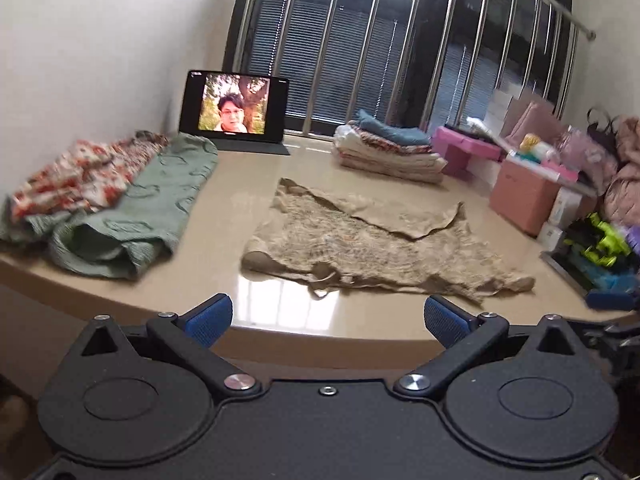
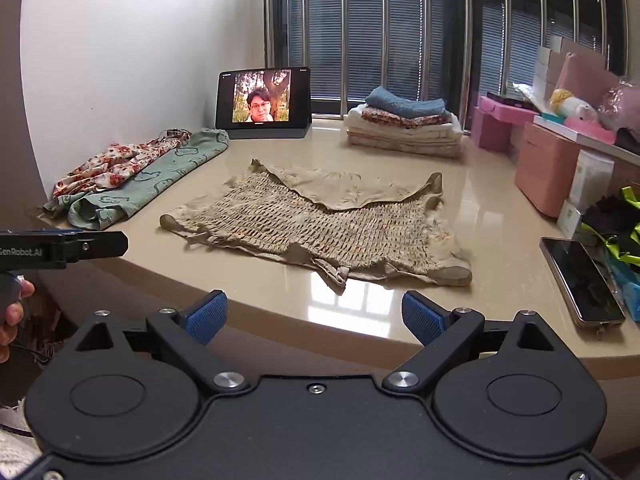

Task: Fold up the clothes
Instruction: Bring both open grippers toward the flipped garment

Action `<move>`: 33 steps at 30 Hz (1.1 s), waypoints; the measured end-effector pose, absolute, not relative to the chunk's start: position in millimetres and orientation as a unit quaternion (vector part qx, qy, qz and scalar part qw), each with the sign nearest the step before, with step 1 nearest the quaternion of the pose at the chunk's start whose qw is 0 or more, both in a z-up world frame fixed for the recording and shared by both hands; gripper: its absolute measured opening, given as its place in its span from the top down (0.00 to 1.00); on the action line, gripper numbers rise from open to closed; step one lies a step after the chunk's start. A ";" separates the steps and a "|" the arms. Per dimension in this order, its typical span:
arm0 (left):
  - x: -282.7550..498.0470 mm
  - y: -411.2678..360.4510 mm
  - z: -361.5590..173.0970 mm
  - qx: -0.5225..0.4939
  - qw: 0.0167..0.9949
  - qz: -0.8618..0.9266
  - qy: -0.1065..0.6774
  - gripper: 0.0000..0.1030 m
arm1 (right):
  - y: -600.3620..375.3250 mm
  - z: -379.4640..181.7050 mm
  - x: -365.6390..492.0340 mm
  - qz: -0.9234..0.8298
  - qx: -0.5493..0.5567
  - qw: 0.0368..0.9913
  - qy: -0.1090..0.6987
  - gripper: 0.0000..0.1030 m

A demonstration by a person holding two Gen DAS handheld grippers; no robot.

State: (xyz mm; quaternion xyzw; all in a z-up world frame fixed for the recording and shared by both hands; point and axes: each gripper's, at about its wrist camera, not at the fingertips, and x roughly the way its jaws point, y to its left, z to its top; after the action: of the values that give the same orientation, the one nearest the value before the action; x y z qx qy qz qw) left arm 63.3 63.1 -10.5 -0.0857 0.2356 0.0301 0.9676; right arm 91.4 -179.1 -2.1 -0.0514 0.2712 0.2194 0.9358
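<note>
We're at the start of a fold: beige smocked garment (image 2: 316,224) lies spread mid-bench, nothing gripped, far edge already flipped toward us.

Left to right on the bench (image 2: 480,208):
- unfolded pile at far left, floral piece (image 2: 116,168) over a green garment (image 2: 160,184), likely the queue
- tablet (image 2: 262,98) propped at the back by the window
- beige garment in the middle, near edge close to the bench lip, a small strap or tie sticking out toward us
- folded stack (image 2: 404,128) back right, likely the done pile
- phone (image 2: 582,284) near the right edge, apart from the cloth

Claws: left claw (image 1: 328,318) spread wide, empty, hanging off the front edge of the bench, pointing at the garment's near hem. Right claw (image 2: 314,316) also spread, empty, same pose, level and short of the cloth. In the right view the left unit sits at the left margin, held in a hand (image 2: 12,312), below bench height.

Next move, our guess: both claws go in over the lip, each pinches a near corner or side edge, lift together and carry across. Fabric looks thin and stretchy, so we need a firm pinch and even lift or it bunches.
</note>
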 end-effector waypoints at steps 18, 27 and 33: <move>40.6 139.7 -8.0 -0.150 0.959 0.090 0.222 0.00 | -73.3 3.9 121.1 0.296 -0.124 0.920 0.223 0.10; 28.2 199.2 -8.2 -0.160 0.951 0.142 0.224 0.00 | 45.7 -19.4 173.3 0.349 -0.169 0.892 0.233 0.28; 39.5 222.3 -10.7 -0.167 0.949 0.133 0.232 0.00 | 83.2 -46.8 197.4 0.315 -0.176 0.889 0.282 0.56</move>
State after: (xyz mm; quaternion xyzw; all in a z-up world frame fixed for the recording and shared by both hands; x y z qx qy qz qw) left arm 39.5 222.3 -10.7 -0.1674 0.2325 0.1326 0.9489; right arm 197.4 83.2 -46.8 -0.1759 0.2819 0.3150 0.8890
